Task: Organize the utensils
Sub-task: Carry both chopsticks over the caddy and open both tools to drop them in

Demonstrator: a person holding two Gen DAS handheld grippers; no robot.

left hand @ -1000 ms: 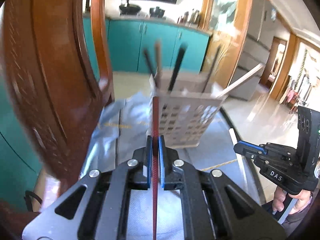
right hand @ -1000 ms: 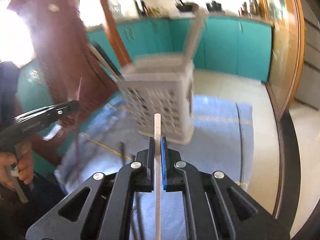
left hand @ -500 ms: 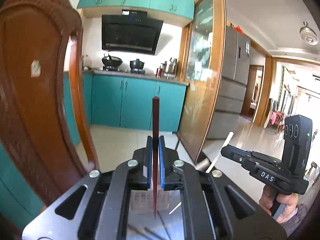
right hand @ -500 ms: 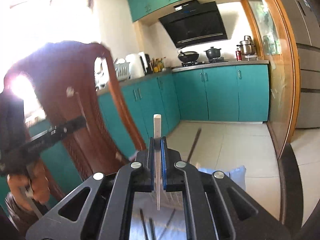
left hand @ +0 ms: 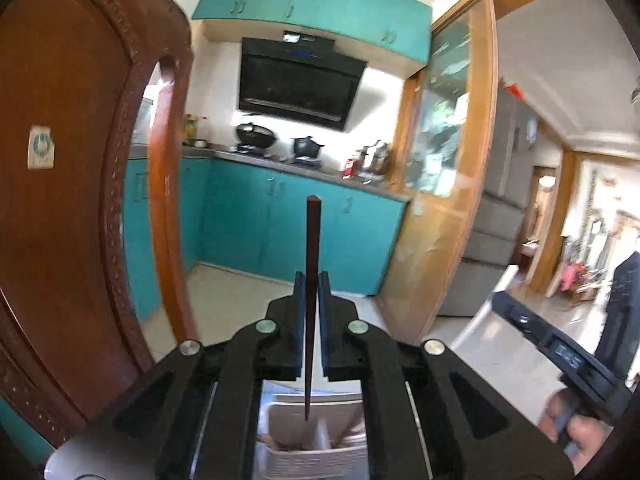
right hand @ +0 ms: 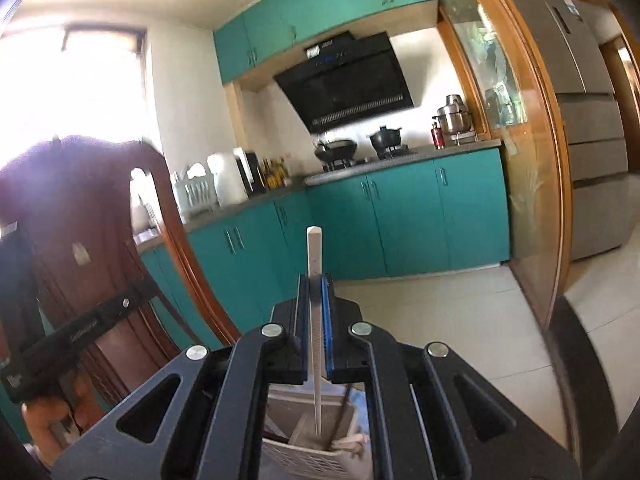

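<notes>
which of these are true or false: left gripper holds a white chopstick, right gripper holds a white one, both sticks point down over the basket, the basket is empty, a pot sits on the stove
1. The left gripper holds a white chopstick. False: it holds a dark red chopstick.
2. The right gripper holds a white chopstick. True.
3. Both sticks hang tip-down over the white basket. True.
4. The basket is empty. False: utensils already stand in it.
5. A black pot sits on the stove. True.
</notes>
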